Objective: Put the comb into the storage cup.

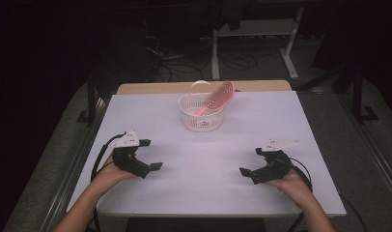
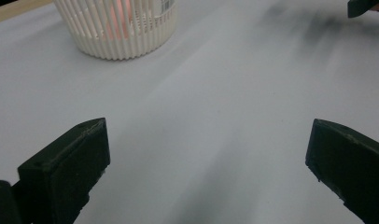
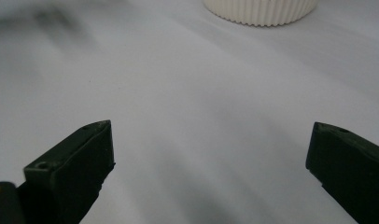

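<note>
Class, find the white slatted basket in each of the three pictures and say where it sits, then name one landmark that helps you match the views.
High view: the basket stands at the middle of the table's far half, a pink comb leaning in it.
Left gripper view: top left, its upper part cut off.
Right gripper view: top edge, right of centre, just its base.
Shared landmark: the white table.

One white slatted plastic basket (image 1: 200, 116) with a single loop handle stands on one white-topped table (image 1: 203, 159). One pink oval plastic hairbrush (image 1: 217, 98) leans in it. Two black two-jaw grippers are present, the left gripper (image 1: 152, 154) and the right gripper (image 1: 250, 161), each with two jaws, one grey three-cornered plate and one trailing black cable. Two forearms reach in.
</note>
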`<state>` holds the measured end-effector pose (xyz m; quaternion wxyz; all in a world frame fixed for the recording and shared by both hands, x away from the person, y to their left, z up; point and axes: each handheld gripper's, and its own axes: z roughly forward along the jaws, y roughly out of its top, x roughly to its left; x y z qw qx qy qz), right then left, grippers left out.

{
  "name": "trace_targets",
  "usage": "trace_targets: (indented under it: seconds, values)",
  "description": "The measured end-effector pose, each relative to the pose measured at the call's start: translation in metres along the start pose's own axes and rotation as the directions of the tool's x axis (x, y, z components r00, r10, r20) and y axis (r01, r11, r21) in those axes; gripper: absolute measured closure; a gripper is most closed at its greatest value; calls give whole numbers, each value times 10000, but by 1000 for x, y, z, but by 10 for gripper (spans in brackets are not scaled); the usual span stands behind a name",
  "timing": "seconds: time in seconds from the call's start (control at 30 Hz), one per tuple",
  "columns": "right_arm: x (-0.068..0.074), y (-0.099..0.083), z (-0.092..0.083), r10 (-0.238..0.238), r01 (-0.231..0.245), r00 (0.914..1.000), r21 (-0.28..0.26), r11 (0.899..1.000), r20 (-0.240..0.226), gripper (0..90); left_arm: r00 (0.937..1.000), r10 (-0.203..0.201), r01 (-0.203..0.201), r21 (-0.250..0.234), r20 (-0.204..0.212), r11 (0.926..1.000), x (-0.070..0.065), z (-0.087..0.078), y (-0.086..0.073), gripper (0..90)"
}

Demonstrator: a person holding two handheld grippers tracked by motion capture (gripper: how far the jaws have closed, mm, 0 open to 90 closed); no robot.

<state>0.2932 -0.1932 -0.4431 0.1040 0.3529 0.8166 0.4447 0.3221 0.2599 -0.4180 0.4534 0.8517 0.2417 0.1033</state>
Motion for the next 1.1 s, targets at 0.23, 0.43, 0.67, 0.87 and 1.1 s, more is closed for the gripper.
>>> trace_targets:
  seconds: [0.23,0.43,0.67,0.87,1.1]
  values:
    - [0,0,-1,-7,7,10000,-35,10000,26,6,9999,-70,68,-185,-89,9998,-5,-2,-10,0]
    - [0,0,-1,-12,12,10000,-30,10000,27,6,9996,-66,57,-324,-282,9995,-7,-4,-18,0]
    - [0,0,0,-32,32,10000,14,10000,27,6,9995,-261,257,-272,-165,9993,-5,-1,-21,0]
    - [0,-1,0,-53,53,10000,13,10000,61,6,9993,-369,368,-85,-88,9993,-5,3,-23,0]
    - [0,-1,-1,-77,77,9999,-4,10000,97,6,9991,-399,399,-15,-130,9992,-4,4,-23,0]
